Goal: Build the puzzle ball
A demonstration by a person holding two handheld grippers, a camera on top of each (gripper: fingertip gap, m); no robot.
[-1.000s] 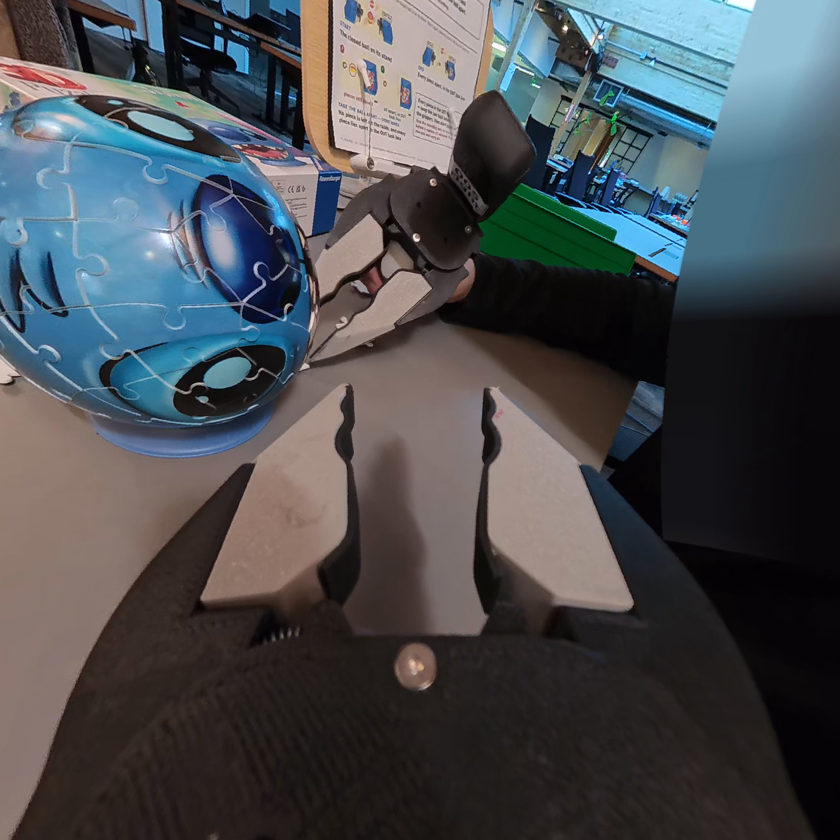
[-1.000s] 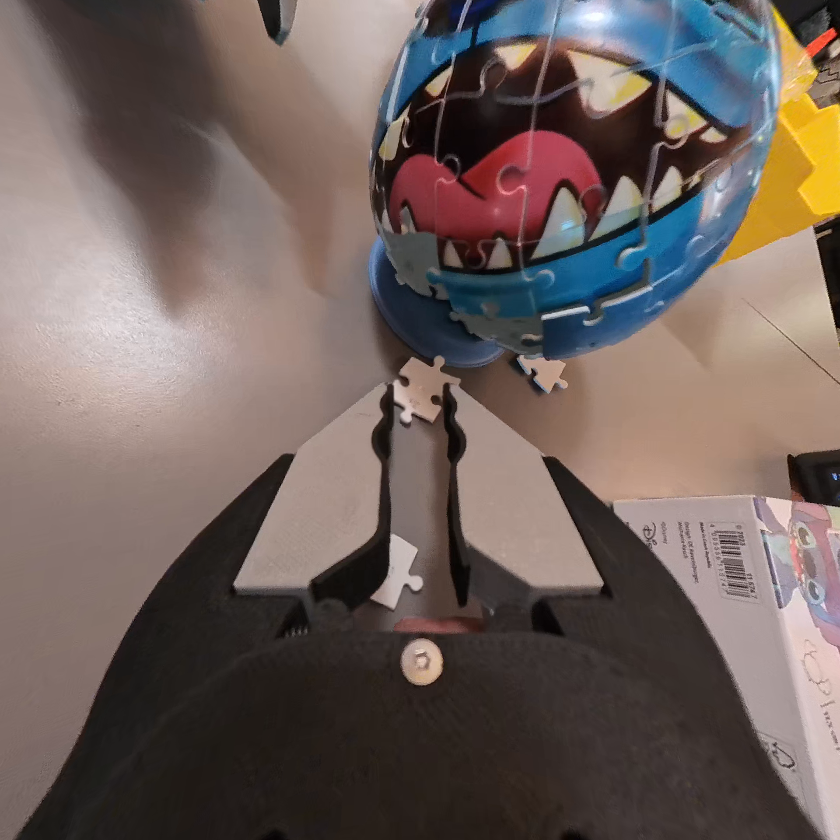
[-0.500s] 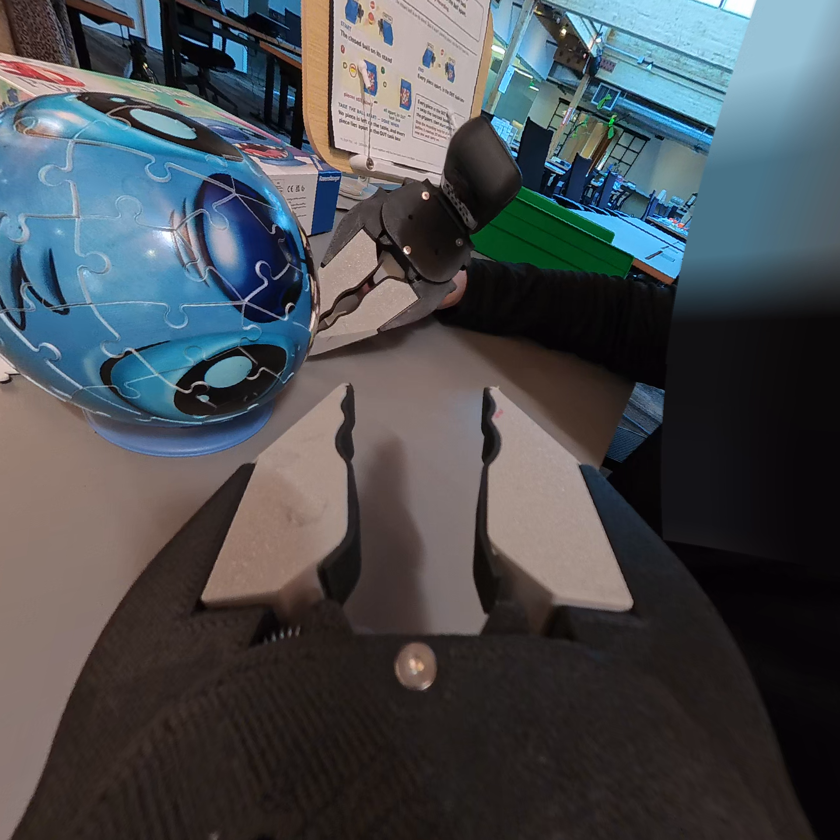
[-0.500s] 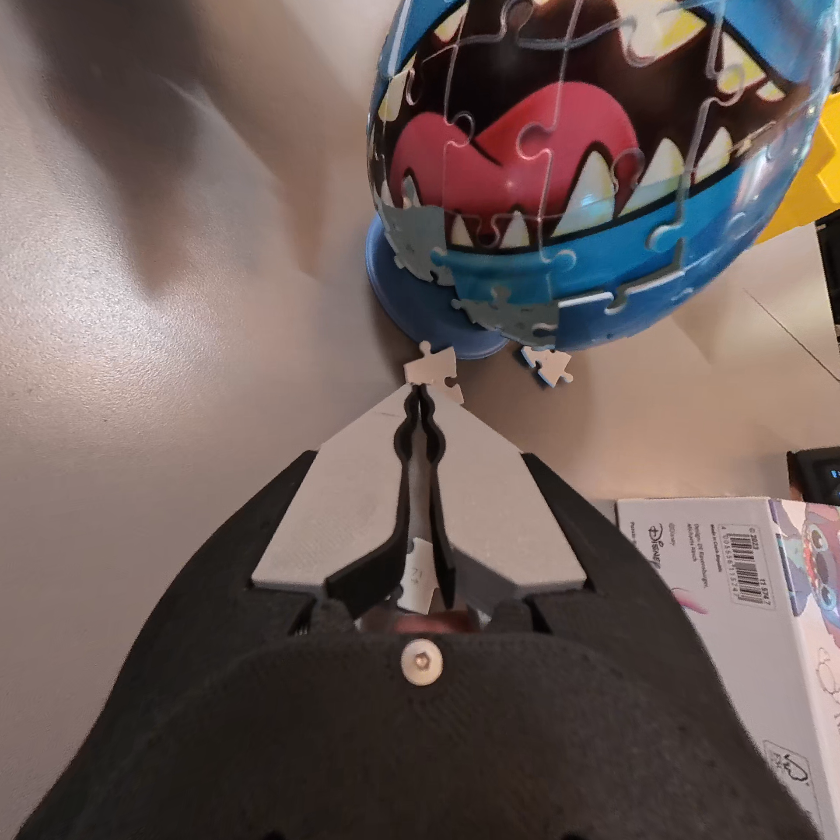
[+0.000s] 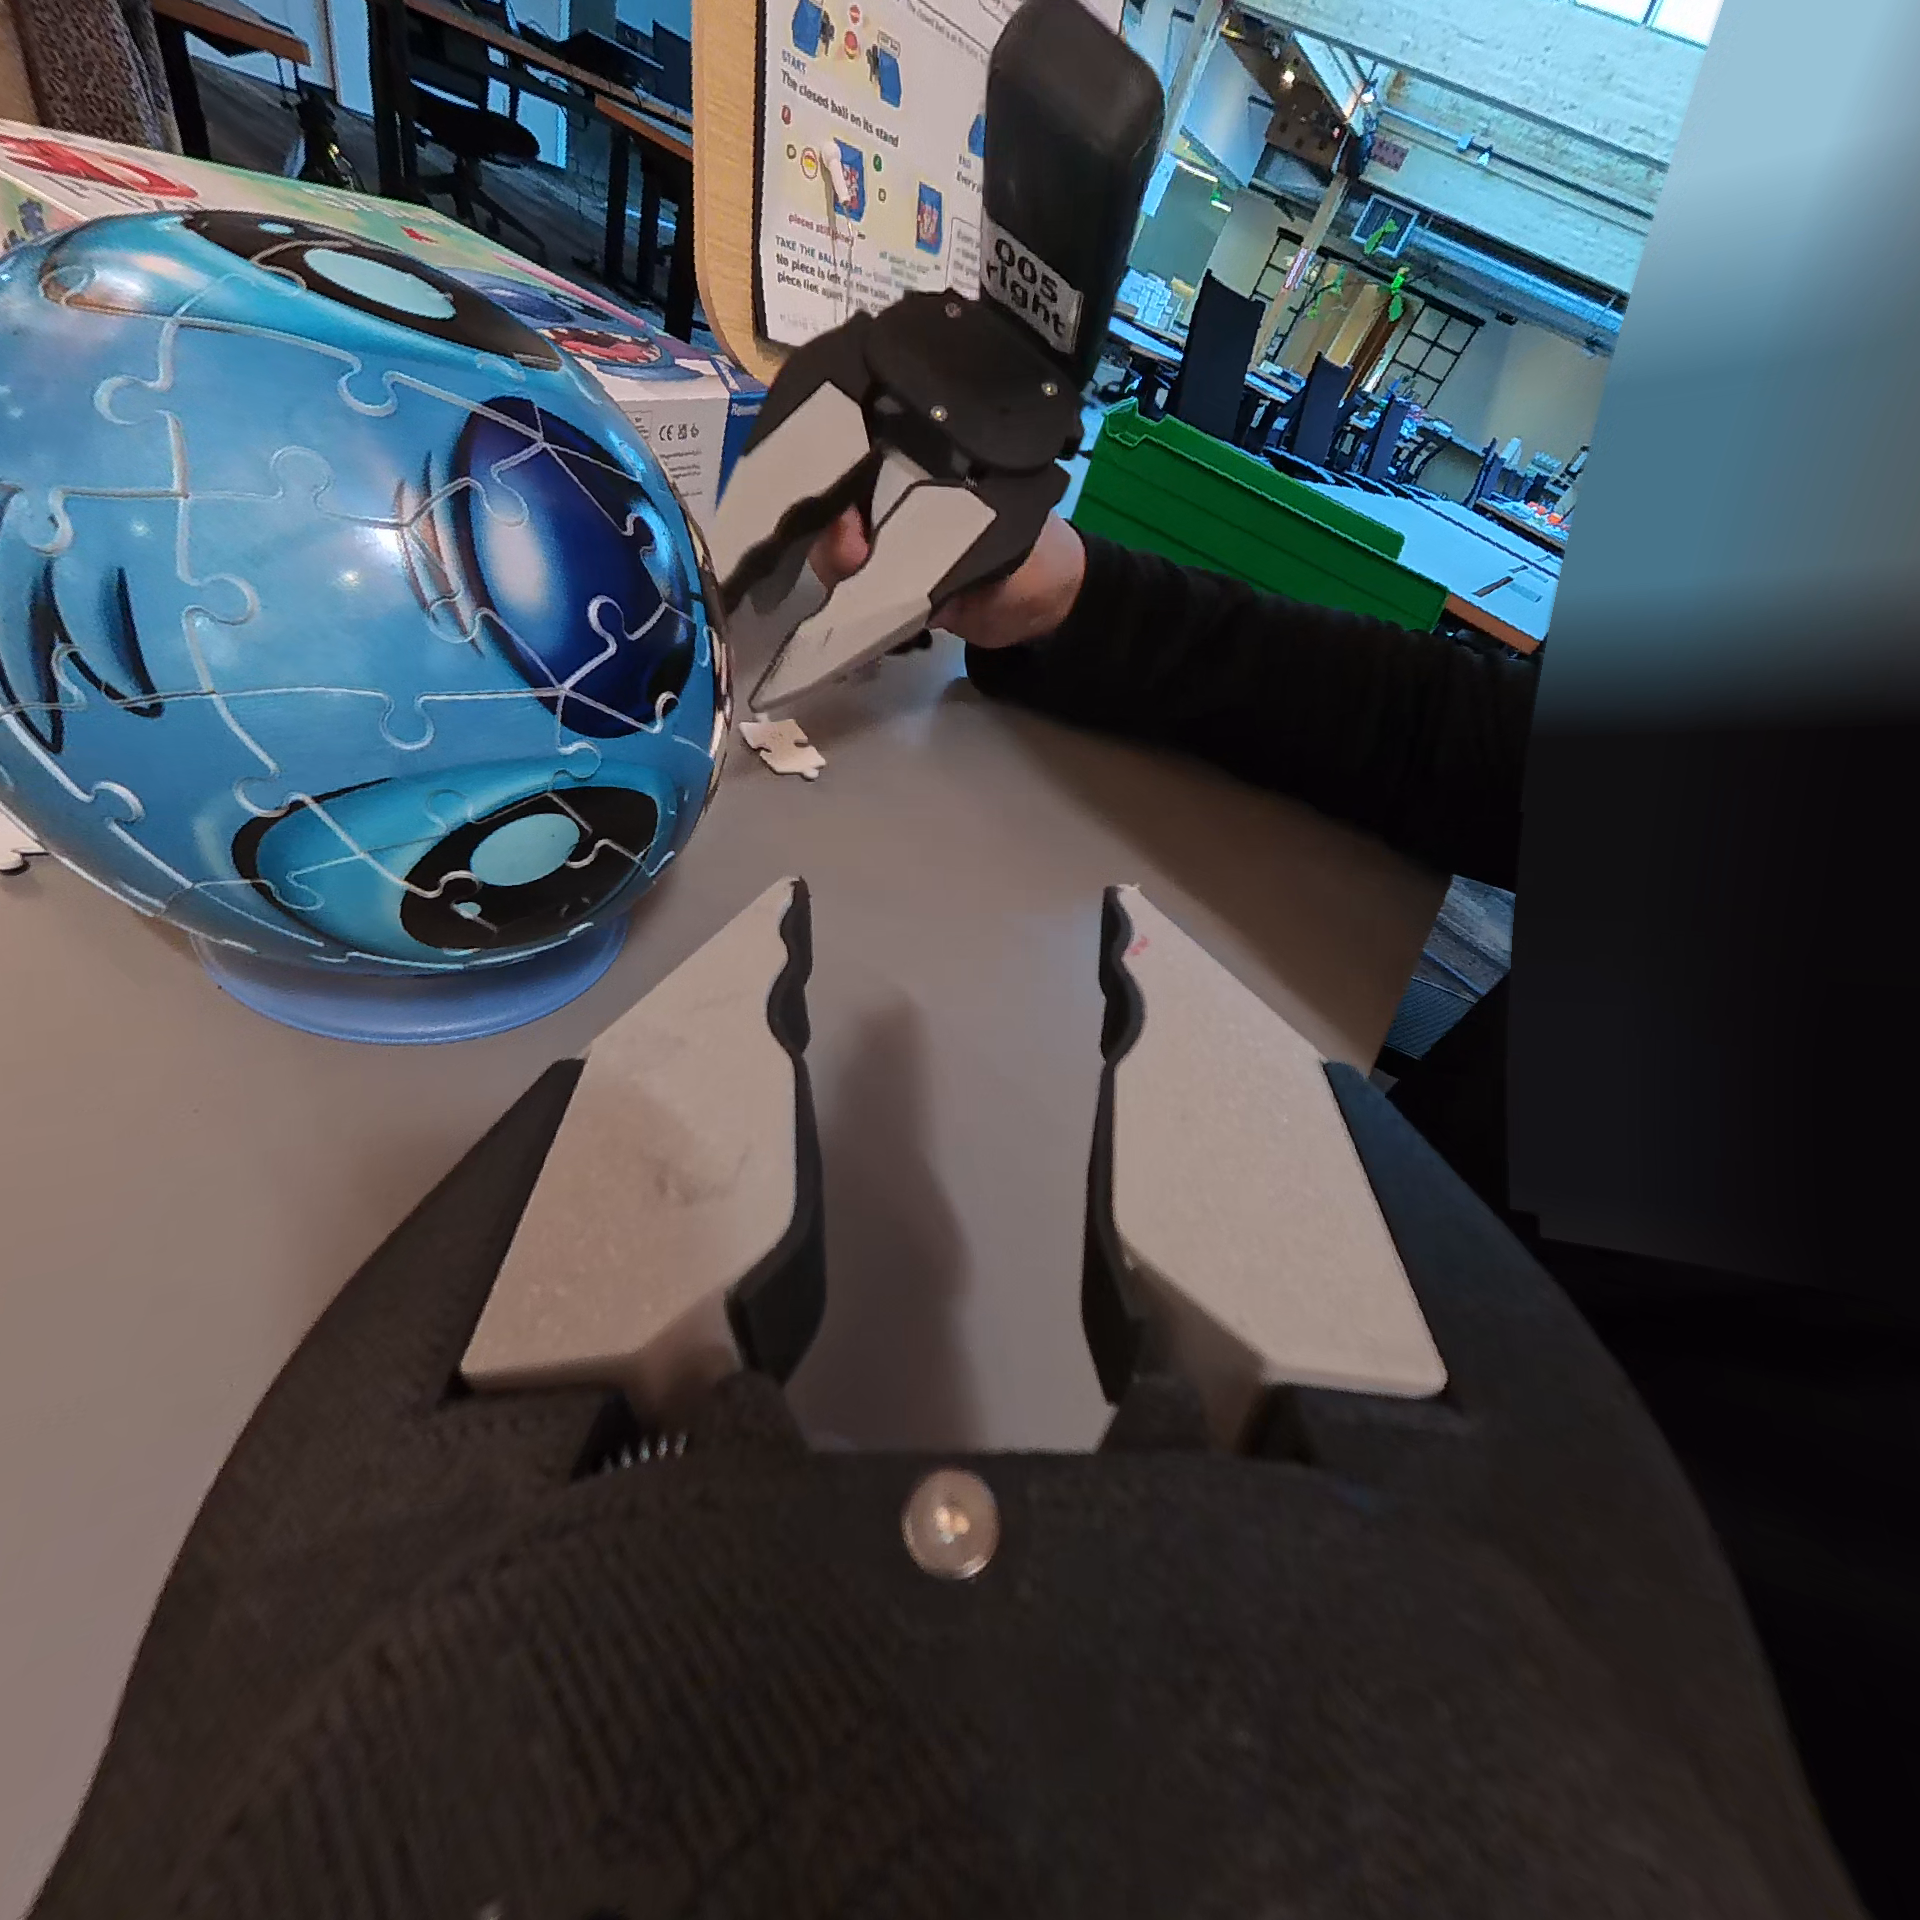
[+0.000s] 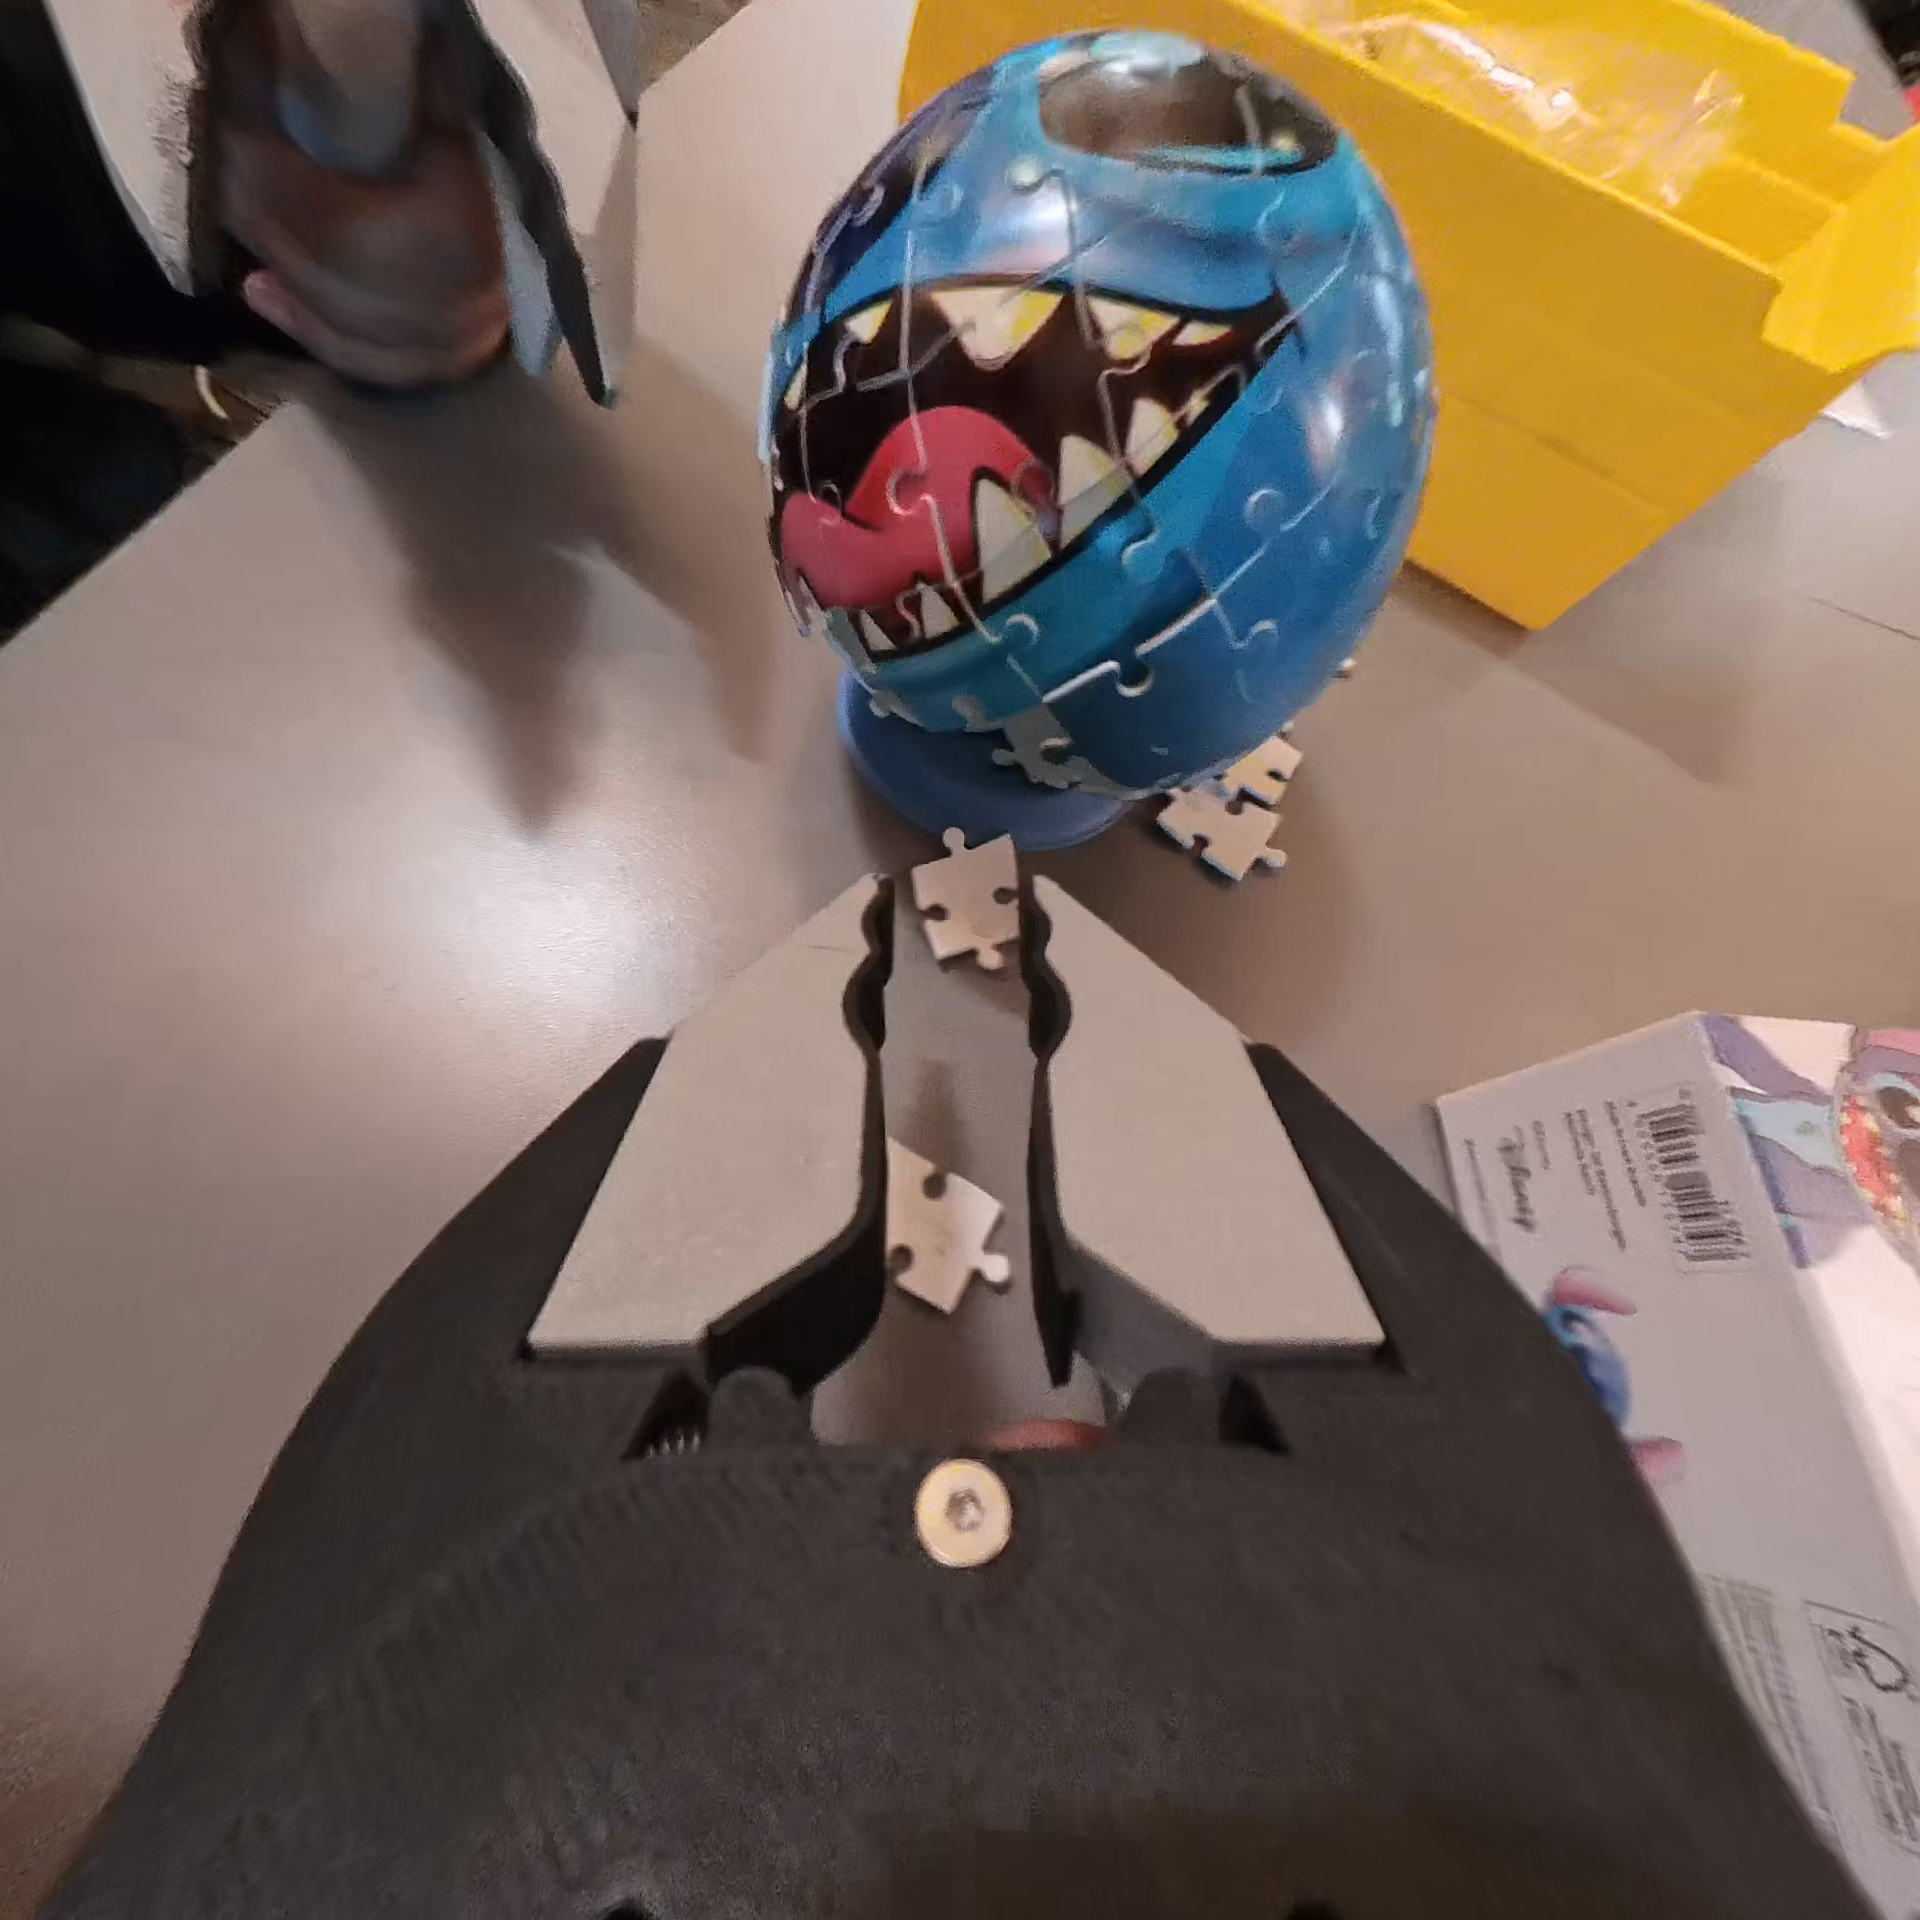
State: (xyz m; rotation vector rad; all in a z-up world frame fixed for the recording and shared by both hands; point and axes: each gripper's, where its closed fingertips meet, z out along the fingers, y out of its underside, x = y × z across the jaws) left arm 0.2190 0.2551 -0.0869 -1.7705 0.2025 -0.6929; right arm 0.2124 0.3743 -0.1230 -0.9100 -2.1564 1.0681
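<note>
The blue puzzle ball (image 5: 312, 603) sits on its blue stand (image 5: 416, 997) at the left of the left wrist view. In the right wrist view the ball (image 6: 1101, 436) shows a toothed mouth and a round opening on top. My right gripper (image 6: 961, 888) is open and raised over a white face-down puzzle piece (image 6: 966, 904), which lies on the table beside the stand (image 6: 935, 769). A second face-down piece (image 6: 940, 1236) lies under the gripper. The left wrist view shows the right gripper (image 5: 748, 655) above that first piece (image 5: 784, 743). My left gripper (image 5: 956, 904) is open and empty, to the right of the ball.
More loose pieces (image 6: 1231, 821) lie behind the stand. A yellow bin (image 6: 1558, 312) stands behind the ball and the puzzle box (image 6: 1714, 1299) lies at the right. A green bin (image 5: 1247, 520) and an instruction board (image 5: 873, 156) stand at the back. The left gripper (image 6: 520, 260) shows blurred at the top left. Measured from the fingertips, the white face-down puzzle piece (image 6: 966, 904) is 5 cm or so from the right gripper and 12 cm from the left.
My right gripper closed at the face-down piece, then opened and lifted; the piece now lies on the table. The left gripper has stayed open and in place.
</note>
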